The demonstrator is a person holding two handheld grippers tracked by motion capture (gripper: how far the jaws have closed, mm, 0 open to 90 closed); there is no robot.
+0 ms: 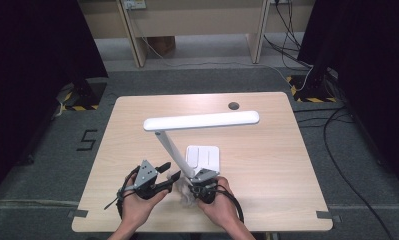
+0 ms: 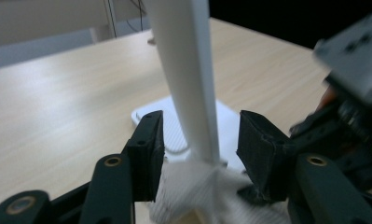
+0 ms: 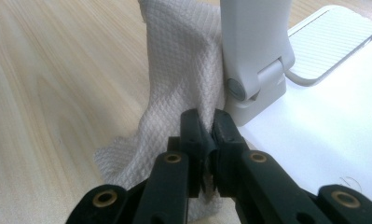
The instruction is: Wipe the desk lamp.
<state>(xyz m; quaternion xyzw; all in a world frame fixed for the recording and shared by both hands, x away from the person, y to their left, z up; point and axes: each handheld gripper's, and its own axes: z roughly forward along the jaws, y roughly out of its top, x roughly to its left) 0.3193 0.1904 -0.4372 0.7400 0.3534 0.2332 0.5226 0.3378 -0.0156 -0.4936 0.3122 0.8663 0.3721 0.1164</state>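
A white desk lamp (image 1: 202, 121) stands on the wooden table (image 1: 267, 200), its flat base (image 1: 203, 157) near the front middle. A crumpled white cloth (image 1: 186, 192) lies against the foot of the lamp arm. My right gripper (image 3: 206, 123) is shut on the cloth (image 3: 179, 70) right beside the lamp hinge (image 3: 253, 60). My left gripper (image 2: 200, 135) is open and raised off the table, with the lamp arm (image 2: 188, 70) just beyond its jaws and the cloth (image 2: 188, 191) below them. In the high view the left gripper (image 1: 168, 170) is left of the arm and the right gripper (image 1: 194, 187) at its foot.
A round cable hole (image 1: 233, 105) sits near the table's far edge. The long lamp head hangs across the table's middle. Cables (image 1: 337, 165) run over the carpet at the right. Desk legs (image 1: 137, 45) stand beyond the table.
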